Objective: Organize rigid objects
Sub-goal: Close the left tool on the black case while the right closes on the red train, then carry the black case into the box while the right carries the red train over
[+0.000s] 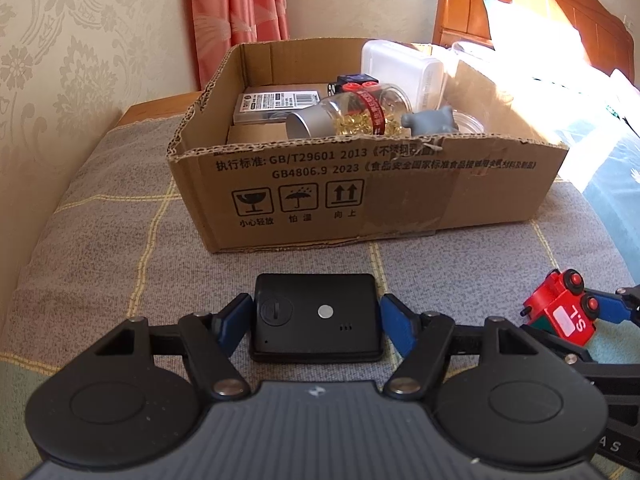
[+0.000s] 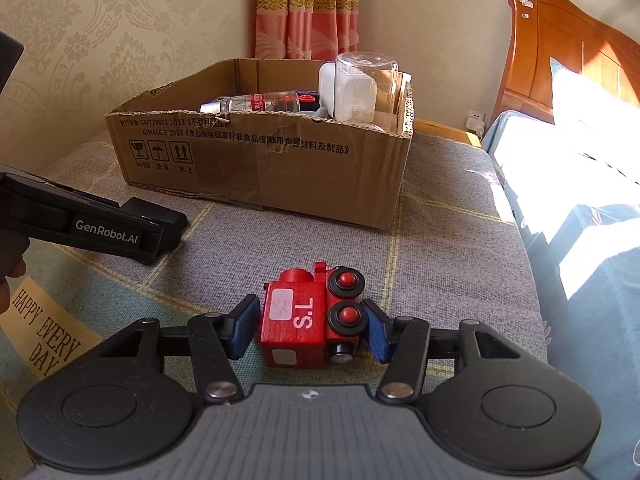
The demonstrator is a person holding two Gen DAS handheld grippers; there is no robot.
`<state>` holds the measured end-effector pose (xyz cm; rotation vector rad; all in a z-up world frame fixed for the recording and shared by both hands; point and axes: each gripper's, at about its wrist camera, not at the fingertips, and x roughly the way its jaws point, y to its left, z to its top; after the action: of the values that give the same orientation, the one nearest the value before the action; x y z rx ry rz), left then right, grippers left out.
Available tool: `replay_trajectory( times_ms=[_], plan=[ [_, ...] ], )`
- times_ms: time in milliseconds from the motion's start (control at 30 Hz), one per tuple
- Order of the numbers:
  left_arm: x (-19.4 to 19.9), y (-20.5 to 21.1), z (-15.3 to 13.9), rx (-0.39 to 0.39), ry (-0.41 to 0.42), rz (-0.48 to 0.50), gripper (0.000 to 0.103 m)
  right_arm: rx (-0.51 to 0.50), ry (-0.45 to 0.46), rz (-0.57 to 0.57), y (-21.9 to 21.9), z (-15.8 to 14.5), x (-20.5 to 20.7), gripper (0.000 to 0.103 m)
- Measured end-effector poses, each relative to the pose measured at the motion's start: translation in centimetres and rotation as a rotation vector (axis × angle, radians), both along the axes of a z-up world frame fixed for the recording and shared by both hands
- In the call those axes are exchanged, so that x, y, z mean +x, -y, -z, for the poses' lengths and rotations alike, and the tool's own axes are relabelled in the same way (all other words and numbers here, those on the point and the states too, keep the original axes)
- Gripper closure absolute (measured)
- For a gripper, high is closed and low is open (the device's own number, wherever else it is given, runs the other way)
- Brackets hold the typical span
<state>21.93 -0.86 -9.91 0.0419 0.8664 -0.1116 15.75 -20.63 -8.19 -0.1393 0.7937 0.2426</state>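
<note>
A flat black device (image 1: 316,316) lies on the grey checked blanket between the blue pads of my left gripper (image 1: 316,320); the pads touch both its sides. A red toy train (image 2: 310,320) lies on its side between the pads of my right gripper (image 2: 308,326), which close on it. The train also shows at the right in the left wrist view (image 1: 560,308), and the left gripper with the black device (image 2: 160,220) shows at the left in the right wrist view. An open cardboard box (image 1: 360,200) stands just beyond, also in the right wrist view (image 2: 260,160).
The box holds a jar of yellow capsules (image 1: 352,116), a grey toy (image 1: 432,122), a white container (image 1: 404,72), a flat pack (image 1: 276,106) and clear cups (image 2: 366,68). A wooden headboard (image 2: 572,64) and sunlit bedding lie right. A wall and curtain (image 1: 240,8) stand behind.
</note>
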Motion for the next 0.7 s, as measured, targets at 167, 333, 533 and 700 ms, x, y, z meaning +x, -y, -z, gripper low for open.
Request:
replay_trajectory(
  times_ms=[167, 333, 533, 700],
  plan=[
    [-0.1, 0.0, -0.1, 0.002, 0.001, 0.007, 0.034, 0.000, 0.004, 0.009, 0.1, 0.0, 0.1, 0.048],
    [-0.1, -0.1, -0.4, 0.008, -0.009, 0.037, 0.034, -0.026, 0.013, 0.001, -0.1, -0.2, -0.2, 0.049],
    [-0.7, -0.3, -1.2, 0.022, -0.018, 0.084, 0.034, -0.058, 0.015, -0.024, 0.2, -0.9, -0.6, 0.049],
    [-1.5, -0.5, -2.5, 0.017, -0.015, 0.114, 0.034, -0.087, 0.038, -0.050, 0.4, -2.2, -0.9, 0.049]
  ],
)
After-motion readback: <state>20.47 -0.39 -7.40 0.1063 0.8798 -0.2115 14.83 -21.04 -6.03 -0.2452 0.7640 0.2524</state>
